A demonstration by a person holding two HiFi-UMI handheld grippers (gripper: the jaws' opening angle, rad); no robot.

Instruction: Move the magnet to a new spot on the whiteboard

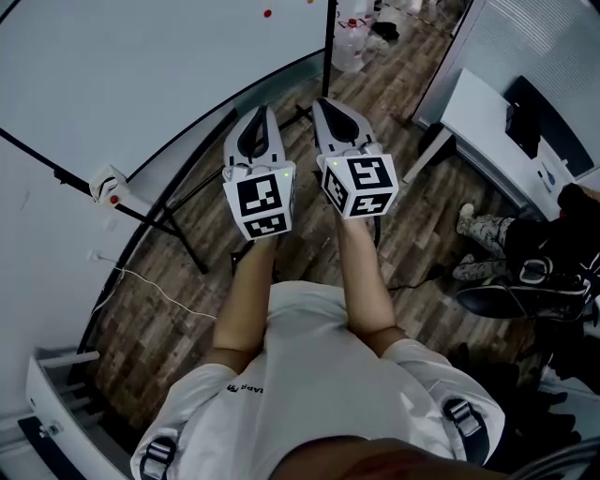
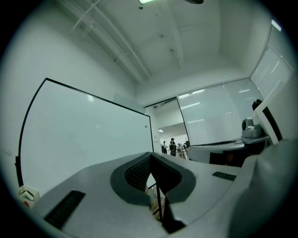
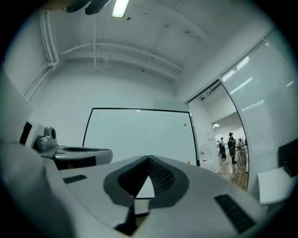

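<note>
The magnet for this task is probably one of the small round coloured dots on the whiteboard (image 1: 141,66), but I cannot tell which one is meant. A red magnet (image 1: 267,13) shows in the head view on the far part of the board. A green magnet (image 3: 185,124) shows in the right gripper view, high on the board near its right edge. Both are well apart from the tongs.

I judge that such a magnet is light, hard and smooth, and not fragile. It clings to the board, so it needs a firm pull, or a slide along the surface. Its low round rim gives little to hold. The best hold is on two opposite sides of the rim, close to the board, because the pads may slip off the smooth edge.

The left gripper (image 1: 260,112) and the right gripper (image 1: 328,103) are held side by side in front of the person, pointing away toward the far end of the room. In each gripper's own view the tongs are closed together with nothing between them, so they must open before any grasp.

The board stands on a black stand (image 1: 178,225) on the wooden floor (image 1: 394,84). A white desk (image 1: 487,122) is at the far right.
</note>
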